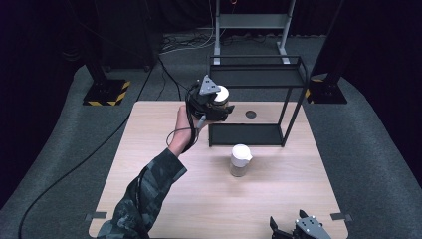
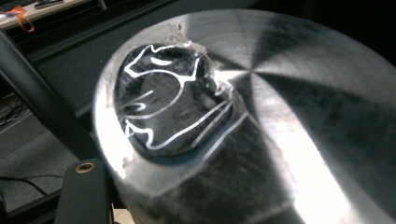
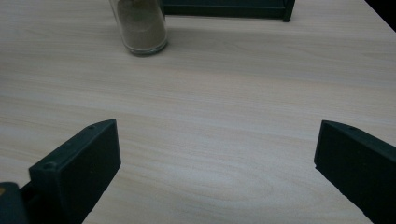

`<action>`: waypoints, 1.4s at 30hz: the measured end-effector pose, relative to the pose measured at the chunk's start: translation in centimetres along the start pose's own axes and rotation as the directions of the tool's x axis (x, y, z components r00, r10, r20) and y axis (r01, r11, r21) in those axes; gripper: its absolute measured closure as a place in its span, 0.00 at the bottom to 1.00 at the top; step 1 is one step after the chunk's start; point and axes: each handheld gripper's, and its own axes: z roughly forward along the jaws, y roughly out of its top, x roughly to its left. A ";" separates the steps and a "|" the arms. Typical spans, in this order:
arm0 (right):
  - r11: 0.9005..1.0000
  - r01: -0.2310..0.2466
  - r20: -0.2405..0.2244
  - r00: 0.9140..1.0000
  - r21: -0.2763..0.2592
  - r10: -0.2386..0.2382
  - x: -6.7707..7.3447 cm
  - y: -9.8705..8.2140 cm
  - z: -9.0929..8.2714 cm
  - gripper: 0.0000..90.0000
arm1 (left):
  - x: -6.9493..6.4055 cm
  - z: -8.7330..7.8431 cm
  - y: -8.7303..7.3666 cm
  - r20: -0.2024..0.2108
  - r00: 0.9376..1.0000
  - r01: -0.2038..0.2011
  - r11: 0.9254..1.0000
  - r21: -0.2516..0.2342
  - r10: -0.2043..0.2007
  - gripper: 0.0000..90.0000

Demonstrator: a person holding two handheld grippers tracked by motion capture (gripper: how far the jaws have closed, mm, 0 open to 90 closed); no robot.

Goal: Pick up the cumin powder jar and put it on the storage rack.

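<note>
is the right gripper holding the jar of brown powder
No, the right gripper has its jaws wide apart over bare table, with the jar standing farther off.

Lab/recording studio: dark curtains, grey carpet, hazard-striped stand bases, floor cables, bare wood table w/ metal rack.

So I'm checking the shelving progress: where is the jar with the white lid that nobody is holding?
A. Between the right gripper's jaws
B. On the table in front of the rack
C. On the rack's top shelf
B: the free jar stands on the table in front of the black rack.
</note>
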 end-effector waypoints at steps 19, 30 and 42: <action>1.000 -0.003 0.000 1.000 0.004 0.003 -0.2 0.0 0.0 0.00 | 0.2 0.2 3.3 -0.011 1.000 -0.025 1.000 0.010 0.025 0.34; 1.000 -0.006 0.002 1.000 0.002 0.006 -0.3 0.0 0.0 0.00 | 0.0 -0.3 5.9 -0.027 0.998 -0.055 0.998 -0.013 0.054 0.34; 1.000 -0.012 0.003 1.000 0.003 0.012 -0.5 -0.1 0.0 0.00 | 1.3 0.7 8.0 -0.033 0.999 -0.018 1.000 -0.003 0.018 0.34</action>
